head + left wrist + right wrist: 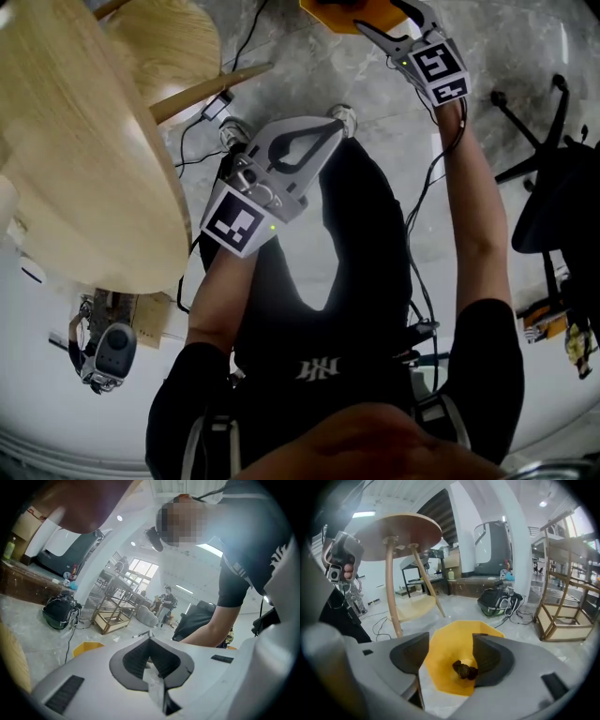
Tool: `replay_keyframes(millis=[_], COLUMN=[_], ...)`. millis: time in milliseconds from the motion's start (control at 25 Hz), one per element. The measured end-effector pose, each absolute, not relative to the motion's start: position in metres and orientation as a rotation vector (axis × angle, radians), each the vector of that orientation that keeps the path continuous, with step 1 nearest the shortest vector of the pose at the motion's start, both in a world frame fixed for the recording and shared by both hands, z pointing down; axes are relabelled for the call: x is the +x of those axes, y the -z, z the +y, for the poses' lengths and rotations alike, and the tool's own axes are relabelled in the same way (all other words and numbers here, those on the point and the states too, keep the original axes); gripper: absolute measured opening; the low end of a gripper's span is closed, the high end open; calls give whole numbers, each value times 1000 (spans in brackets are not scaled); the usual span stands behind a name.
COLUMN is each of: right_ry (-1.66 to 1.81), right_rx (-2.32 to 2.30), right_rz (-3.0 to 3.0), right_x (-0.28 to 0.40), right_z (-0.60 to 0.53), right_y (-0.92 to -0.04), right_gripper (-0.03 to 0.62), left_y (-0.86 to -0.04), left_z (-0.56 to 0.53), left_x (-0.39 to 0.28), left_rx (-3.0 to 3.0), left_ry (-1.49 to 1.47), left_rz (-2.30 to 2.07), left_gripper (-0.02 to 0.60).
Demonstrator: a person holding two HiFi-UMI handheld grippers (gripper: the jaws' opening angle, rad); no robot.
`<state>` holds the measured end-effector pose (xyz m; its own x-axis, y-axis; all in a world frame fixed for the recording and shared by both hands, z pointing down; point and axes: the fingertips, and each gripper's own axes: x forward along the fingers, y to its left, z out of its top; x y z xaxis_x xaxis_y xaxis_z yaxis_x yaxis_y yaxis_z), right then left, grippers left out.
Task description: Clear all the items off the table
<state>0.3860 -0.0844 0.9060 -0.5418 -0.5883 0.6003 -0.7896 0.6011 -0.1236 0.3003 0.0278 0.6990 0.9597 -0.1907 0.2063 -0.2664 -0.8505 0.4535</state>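
A yellow bin [450,667] stands on the grey floor, and a dark brown crumpled item [465,670] lies in its bottom. My right gripper [451,651] hangs open straight above the bin, with nothing between its pads. The head view shows this gripper [389,23] at the top edge, over the bin [337,11]. My left gripper [336,124] is held in front of the person's body, its tips together and shut on nothing. In the left gripper view its jaws [150,639] meet, and the yellow bin [86,647] shows on the floor beyond.
A round wooden table [75,141] with slanted legs stands at the left; no items show on the part of its top in view. A black office chair [553,187] is at the right. Cables trail over the floor. A black bag [499,602] and a wooden rack [565,597] stand further off.
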Motion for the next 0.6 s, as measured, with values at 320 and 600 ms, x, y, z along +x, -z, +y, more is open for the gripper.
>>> replay_keyframes(millis=[320, 600], right_ry=[-554, -384], right_rx=[1138, 1068], right_rz=[-2506, -2734], right_x=[379, 356], right_z=[-41, -9], right_y=[-734, -530], right_gripper=[3, 3], left_y=[-629, -504], left_z=[82, 88], left_x=[303, 285], left_rx=[2528, 2586], left_ry=[-196, -140], left_rz=[-253, -321], left_gripper=[12, 12])
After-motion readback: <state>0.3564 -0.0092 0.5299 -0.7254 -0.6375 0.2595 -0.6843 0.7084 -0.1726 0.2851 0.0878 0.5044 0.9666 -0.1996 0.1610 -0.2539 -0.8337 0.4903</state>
